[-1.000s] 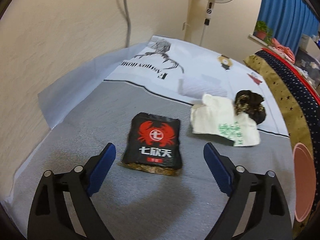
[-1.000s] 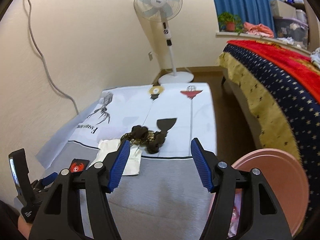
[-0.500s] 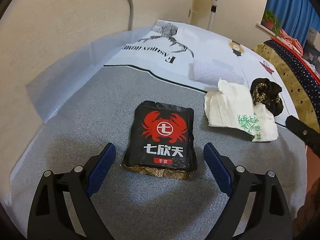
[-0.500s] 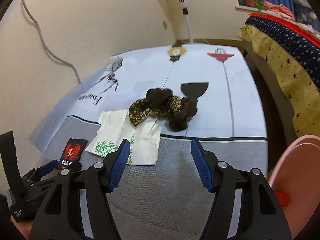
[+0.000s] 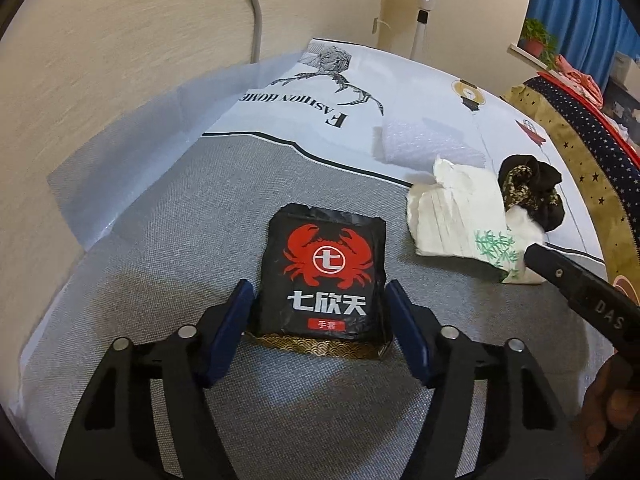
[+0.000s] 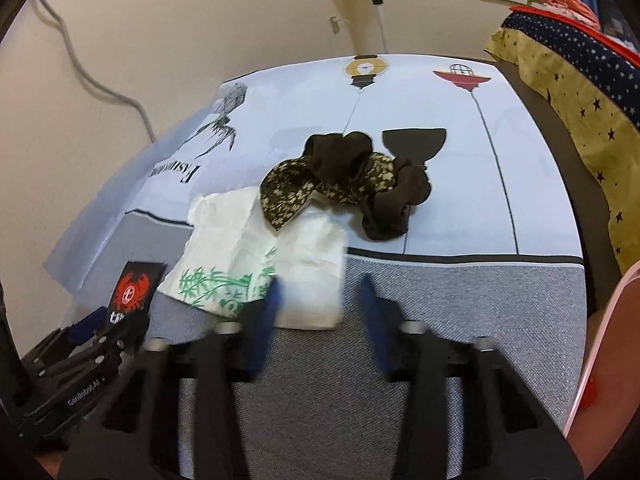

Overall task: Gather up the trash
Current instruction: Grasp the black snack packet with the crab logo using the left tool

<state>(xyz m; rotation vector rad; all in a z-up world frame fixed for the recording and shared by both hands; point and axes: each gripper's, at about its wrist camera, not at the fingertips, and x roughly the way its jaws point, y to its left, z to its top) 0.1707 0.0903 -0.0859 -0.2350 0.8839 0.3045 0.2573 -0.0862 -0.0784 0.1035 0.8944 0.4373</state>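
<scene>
Cream wall point(image 5: 120, 60) behind, grey cable point(image 5: 256, 20) down it; star-patterned bedspread point(image 6: 580, 80) along the right side. Printed white-and-grey floor mat point(image 5: 180, 220) spread between them, left edge curling up against the wall, broad bare grey weave around the trash. Pink round plastic bin point(image 6: 600, 360) at the mat's right edge, only its rim showing, something red inside, too blurred to name. White crumpled paper bag with green bamboo print point(image 6: 256, 256) lying flat, long axis slanting toward the wall, far corner under the dark floral cloth bundle point(image 6: 348, 176). Black square glove packet with red crab logo point(image 5: 326, 276) flat on the grey weave, well left of the bag, lettering facing the left wrist camera. Left gripper point(image 5: 320, 316) closing, jaws straddling the packet's near end, pads just beside its edges, not yet pressing. Right gripper point(image 6: 320, 308) closing, motion-blurred, the bag's near corner between its jaws, contact unclear.
</scene>
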